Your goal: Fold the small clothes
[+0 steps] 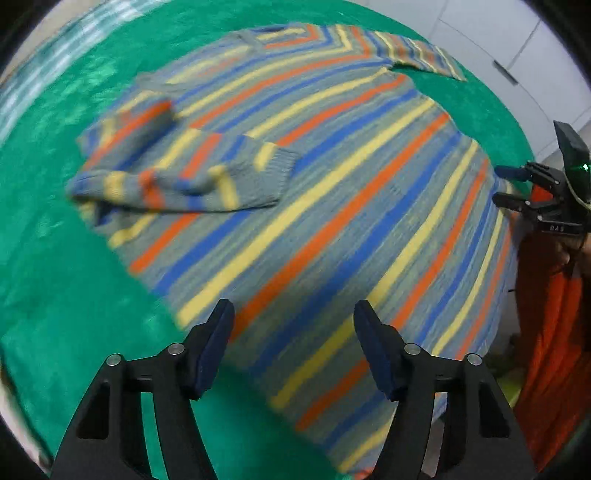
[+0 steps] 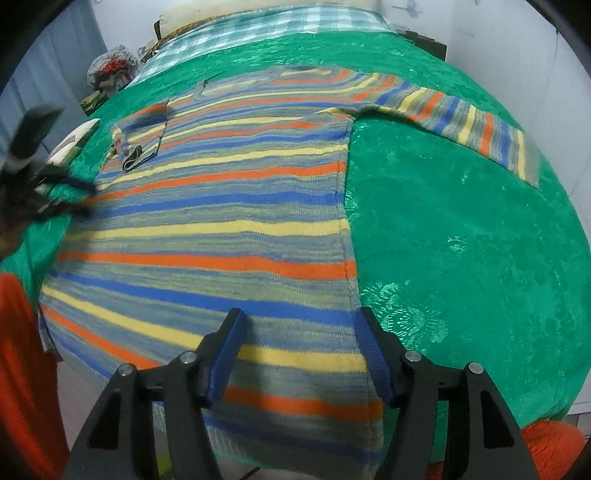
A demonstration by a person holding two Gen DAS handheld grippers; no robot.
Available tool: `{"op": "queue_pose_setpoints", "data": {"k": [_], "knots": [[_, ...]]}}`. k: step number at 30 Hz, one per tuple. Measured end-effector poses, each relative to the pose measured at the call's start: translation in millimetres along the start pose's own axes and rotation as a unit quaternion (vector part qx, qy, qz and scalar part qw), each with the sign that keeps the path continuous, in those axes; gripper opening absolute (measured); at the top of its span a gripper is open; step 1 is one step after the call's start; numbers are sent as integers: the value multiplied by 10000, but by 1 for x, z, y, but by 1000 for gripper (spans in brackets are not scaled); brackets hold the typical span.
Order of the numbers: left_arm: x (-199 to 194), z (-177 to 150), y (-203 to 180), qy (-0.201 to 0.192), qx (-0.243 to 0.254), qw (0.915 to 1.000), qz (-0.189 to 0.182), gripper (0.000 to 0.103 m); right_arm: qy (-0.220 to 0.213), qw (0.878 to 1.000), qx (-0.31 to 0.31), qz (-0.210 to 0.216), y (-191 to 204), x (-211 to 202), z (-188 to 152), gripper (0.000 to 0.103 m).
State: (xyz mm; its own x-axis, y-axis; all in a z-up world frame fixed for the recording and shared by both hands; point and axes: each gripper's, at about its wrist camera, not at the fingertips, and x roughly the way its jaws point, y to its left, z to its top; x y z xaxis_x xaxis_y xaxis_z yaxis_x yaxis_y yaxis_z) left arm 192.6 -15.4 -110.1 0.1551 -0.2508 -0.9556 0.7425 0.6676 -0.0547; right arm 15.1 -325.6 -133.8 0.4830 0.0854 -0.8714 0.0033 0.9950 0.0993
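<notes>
A striped knit sweater point(image 1: 314, 177) in grey, blue, yellow and orange lies flat on a green cloth point(image 1: 55, 266). One sleeve point(image 1: 184, 173) is folded in across the chest; the other sleeve point(image 2: 461, 118) lies stretched out to the side. My left gripper point(image 1: 293, 332) is open and empty, just above the sweater's lower side edge. My right gripper point(image 2: 299, 339) is open and empty over the hem corner at the other side point(image 2: 258, 240). Each gripper also shows in the other's view: the right one point(image 1: 513, 184) and the left one, blurred point(image 2: 70, 195).
The green cloth point(image 2: 461, 240) covers a bed or table with bare room beside the sweater. A checked cloth point(image 2: 258, 26) lies at the far end. An orange garment point(image 1: 546, 314) is at the near edge. Clutter point(image 2: 110, 70) and a white wall stand behind.
</notes>
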Motion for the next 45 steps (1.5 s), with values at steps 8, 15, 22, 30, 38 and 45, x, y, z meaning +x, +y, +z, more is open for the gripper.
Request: {"op": "queue_pose_setpoints", "data": {"k": [8,15,22,30,38,45], "knots": [[1,86,34,-1264,-1659,9779,135,96,68,9999,72,-126,0,5,2,71],[45,49,62,-98,-2338,9660,1095,41,57,9998,-82,-174,5,3,-5,73],[-3,-37,53,184,-2070,9699,1272,53,53,10000,52,-47,-1,5,-2,74],[-7,42,-35,-962,395,9881,1131,80,49,10000,53,-64,0,5,-3,75],[47,45,29,-153,-915,9949,389,4,22,9999,154,-41,-4,3,-5,75],[-67,-2,158,-2060,-4035,8914,-110,0,27,9998,180,-27,-5,3,-4,75]]}}
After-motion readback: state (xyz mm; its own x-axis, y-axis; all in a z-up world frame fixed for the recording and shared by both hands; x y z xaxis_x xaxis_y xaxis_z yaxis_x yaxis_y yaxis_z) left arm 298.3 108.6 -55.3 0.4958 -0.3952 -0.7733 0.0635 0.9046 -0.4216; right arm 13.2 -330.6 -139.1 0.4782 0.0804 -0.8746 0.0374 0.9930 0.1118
